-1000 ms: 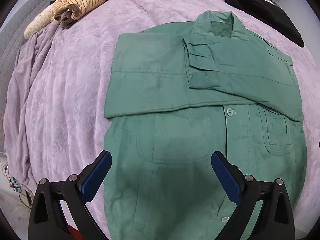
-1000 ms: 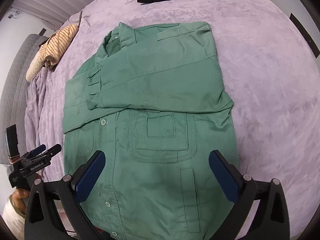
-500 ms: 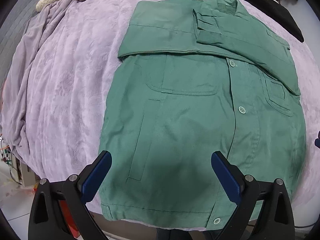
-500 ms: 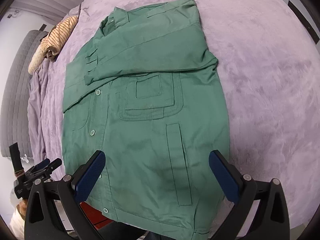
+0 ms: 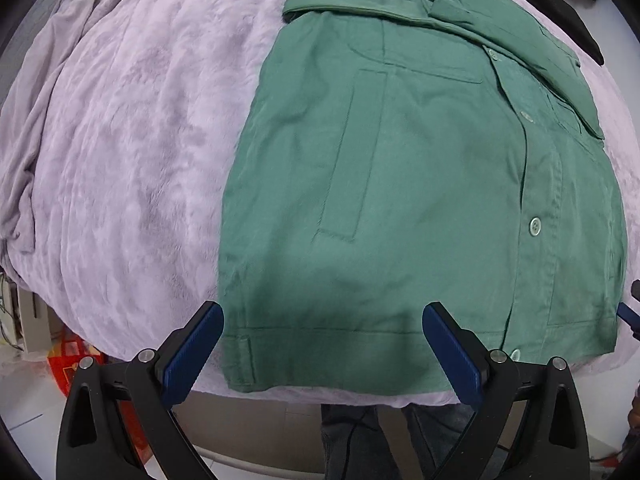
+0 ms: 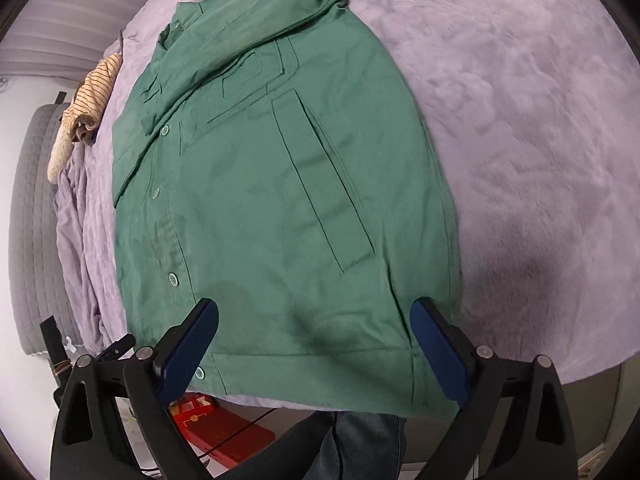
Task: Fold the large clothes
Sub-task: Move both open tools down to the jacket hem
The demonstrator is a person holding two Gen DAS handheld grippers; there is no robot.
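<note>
Striped garment (image 6: 94,92) shows from right wrist only.

Your left wrist camera looks forward from close over the green jacket's (image 5: 420,184) near hem, toward its collar; your right wrist camera does likewise from its other hem corner. Both views share the jacket and lilac blanket (image 6: 520,120).

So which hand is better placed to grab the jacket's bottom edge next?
Probably neither alone. The left hand-held gripper hangs open over the left part of the green jacket's hem, and the right hand-held gripper hangs open over the right part, so each suits its own corner.
</note>
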